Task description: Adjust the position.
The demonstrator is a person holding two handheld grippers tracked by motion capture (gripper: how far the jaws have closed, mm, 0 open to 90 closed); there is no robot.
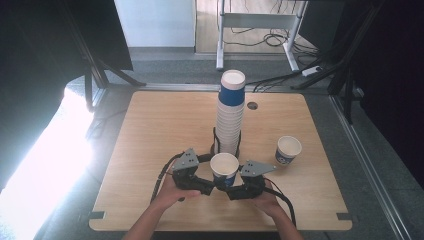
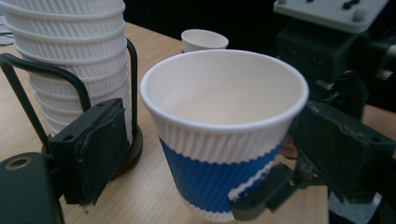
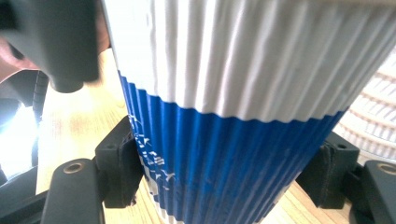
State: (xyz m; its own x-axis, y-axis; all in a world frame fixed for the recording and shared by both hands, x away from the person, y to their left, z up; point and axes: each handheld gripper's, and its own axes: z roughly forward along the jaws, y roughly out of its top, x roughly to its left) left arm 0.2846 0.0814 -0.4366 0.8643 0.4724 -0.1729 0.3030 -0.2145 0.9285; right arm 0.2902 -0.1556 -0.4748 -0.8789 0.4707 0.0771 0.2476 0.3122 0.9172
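Cup (image 1: 224,168) of ribbed paper, white above and blue below, stands upright near the front middle of the wooden desk (image 1: 150,130), between the two claws. The right claw (image 1: 231,190) is clamped on it: in the right gripper view both black pads press the blue lower wall (image 3: 224,163) from either side. The left claw (image 1: 212,188) comes at the same cup from the other side with its jaws apart; in the left gripper view its left pad (image 2: 100,149) stands clear of the cup wall, with bare desk showing between them, and the cup (image 2: 224,135) sits in the gap between the jaws. Whether the other pad of that claw touches the cup I cannot tell, since the right claw's jaw crowds that side. A hand (image 1: 172,195) holds the left claw and another hand (image 1: 270,200) the right, both forearms entering from the bottom edge of the high view. Just behind the cup rises a tall stack of cups (image 1: 230,117), its lowest part held in a black wire stand (image 2: 28,88) on a round base. A single cup (image 1: 288,150) stands apart to the right.
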